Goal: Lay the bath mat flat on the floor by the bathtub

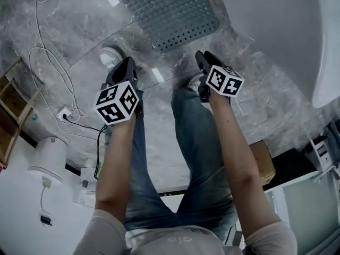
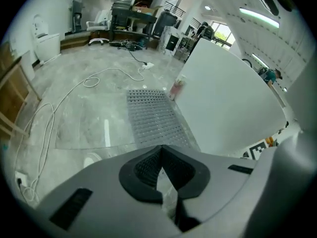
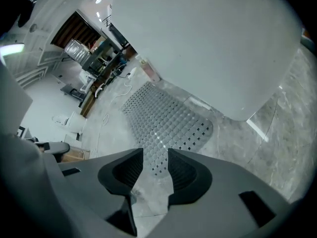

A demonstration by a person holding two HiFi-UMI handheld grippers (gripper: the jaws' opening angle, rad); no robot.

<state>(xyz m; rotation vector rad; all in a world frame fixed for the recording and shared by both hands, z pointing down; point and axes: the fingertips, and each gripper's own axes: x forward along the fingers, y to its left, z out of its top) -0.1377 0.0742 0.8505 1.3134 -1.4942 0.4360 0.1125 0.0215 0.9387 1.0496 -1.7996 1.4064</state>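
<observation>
The grey perforated bath mat [image 1: 164, 15] [image 2: 153, 118] [image 3: 168, 118] lies flat on the marble floor, its long side against the white bathtub [image 1: 281, 20] [image 2: 223, 98] [image 3: 208, 43]. Both grippers hang above the floor just short of the mat's near end. My left gripper [image 1: 126, 64] [image 2: 161, 150] is shut, its pads meeting with nothing between them. To its right, my right gripper [image 1: 202, 56] [image 3: 155, 155] stands open, and only floor and mat show through the gap. Neither gripper touches the mat.
A white cable [image 1: 48, 57] loops over the floor to a power strip [image 1: 65, 114] at the left. A wooden shelf [image 1: 13, 100] and a white toilet [image 2: 42, 38] stand further left. A cardboard box [image 1: 263, 161] sits at the right. A bottle [image 2: 177, 88] stands by the tub.
</observation>
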